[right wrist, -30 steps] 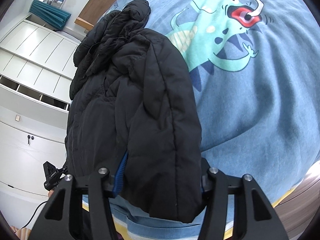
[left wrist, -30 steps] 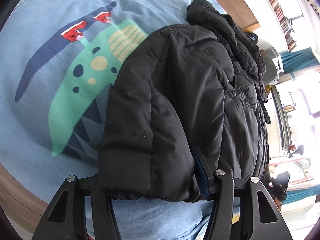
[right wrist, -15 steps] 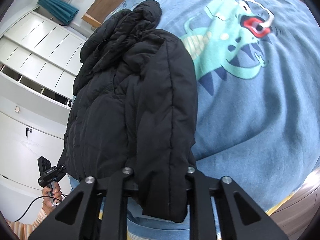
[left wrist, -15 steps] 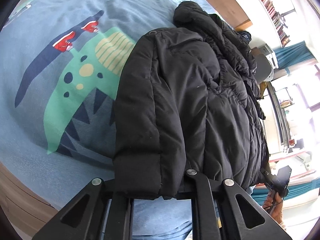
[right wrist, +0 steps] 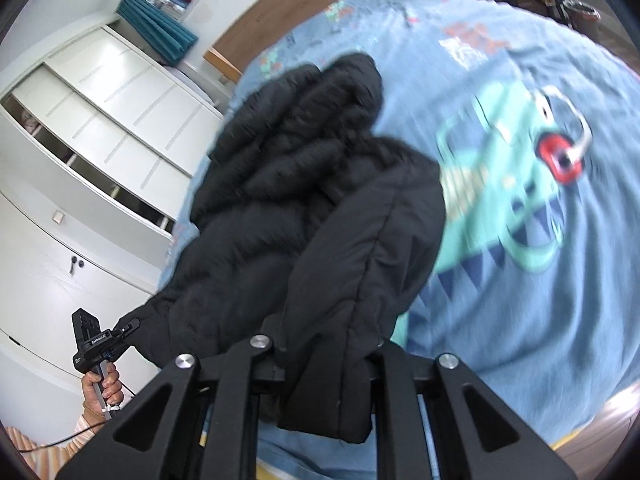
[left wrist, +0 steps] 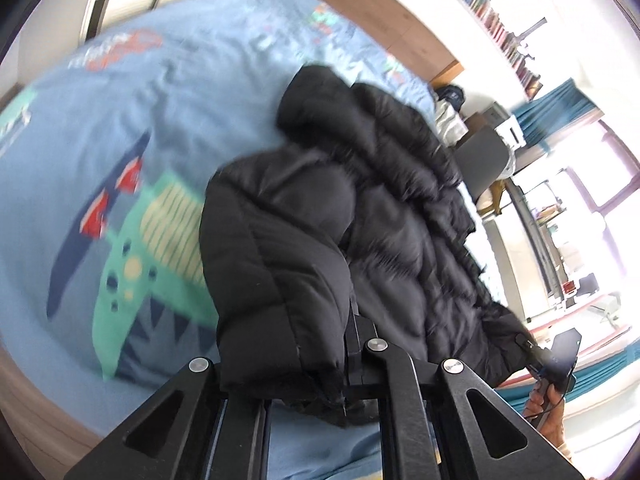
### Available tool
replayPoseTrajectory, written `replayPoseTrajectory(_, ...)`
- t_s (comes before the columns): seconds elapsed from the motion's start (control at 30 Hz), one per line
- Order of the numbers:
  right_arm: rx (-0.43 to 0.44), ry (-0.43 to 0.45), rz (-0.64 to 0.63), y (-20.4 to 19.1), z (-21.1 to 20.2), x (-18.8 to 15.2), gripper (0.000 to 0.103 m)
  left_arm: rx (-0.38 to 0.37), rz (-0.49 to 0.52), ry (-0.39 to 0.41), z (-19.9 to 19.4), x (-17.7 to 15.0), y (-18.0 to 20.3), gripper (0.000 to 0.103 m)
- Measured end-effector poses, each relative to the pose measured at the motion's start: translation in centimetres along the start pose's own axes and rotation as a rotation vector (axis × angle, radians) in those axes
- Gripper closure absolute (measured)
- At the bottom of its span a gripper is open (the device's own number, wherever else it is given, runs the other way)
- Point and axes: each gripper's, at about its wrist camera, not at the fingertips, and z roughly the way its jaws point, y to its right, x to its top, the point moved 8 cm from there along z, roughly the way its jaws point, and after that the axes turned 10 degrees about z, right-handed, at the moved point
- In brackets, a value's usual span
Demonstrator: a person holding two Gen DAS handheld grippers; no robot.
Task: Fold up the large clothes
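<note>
My bed's blue dinosaur-print cover (left wrist: 120,128), wooden headboard (left wrist: 360,12) far, white wardrobe (right wrist: 100,128) left, bookshelf (left wrist: 492,16), teal curtains (left wrist: 560,104), bright window (left wrist: 608,168) right.

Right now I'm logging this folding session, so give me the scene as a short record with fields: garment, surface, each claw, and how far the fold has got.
garment: black puffer jacket, bulky, with a sleeve folded over each side
surface: bed with a blue dinosaur-print cover
left claw: shut on the jacket's near edge, at a sleeve cuff
right claw: shut on the jacket's near edge, at the other cuff
jacket position: near end raised off the cover, far end resting on the bed
fold stage: bottom edge gripped and lifted, not yet laid over the top
background: white cupboards
</note>
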Motion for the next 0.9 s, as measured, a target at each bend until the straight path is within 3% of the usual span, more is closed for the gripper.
replayPoseTrajectory(0.23,0.082,0.125,0.029,-3.9,-2.2,7.4,0.089,-0.048,0.001,0.115,-1.8,8.1,1.1,0.093)
replayPoseTrajectory(0.53,0.12,0.276,0.104,-8.2,-1.4,21.2,0.09,-0.066,-0.012,0.245,-0.7,22.1,1.7,0.093)
replayPoseTrajectory(0.7,0.086,0.305,0.153,-8.6,2.8,28.9,0.09,-0.022,-0.013,0.269,3.5,30.3,1.5,0.093)
replayPoseTrajectory(0.9,0.008,0.289,0.24,-6.0,10.4,35.7,0.09,0.047,-0.043,0.225,11.7,36.7,-0.6,0.093)
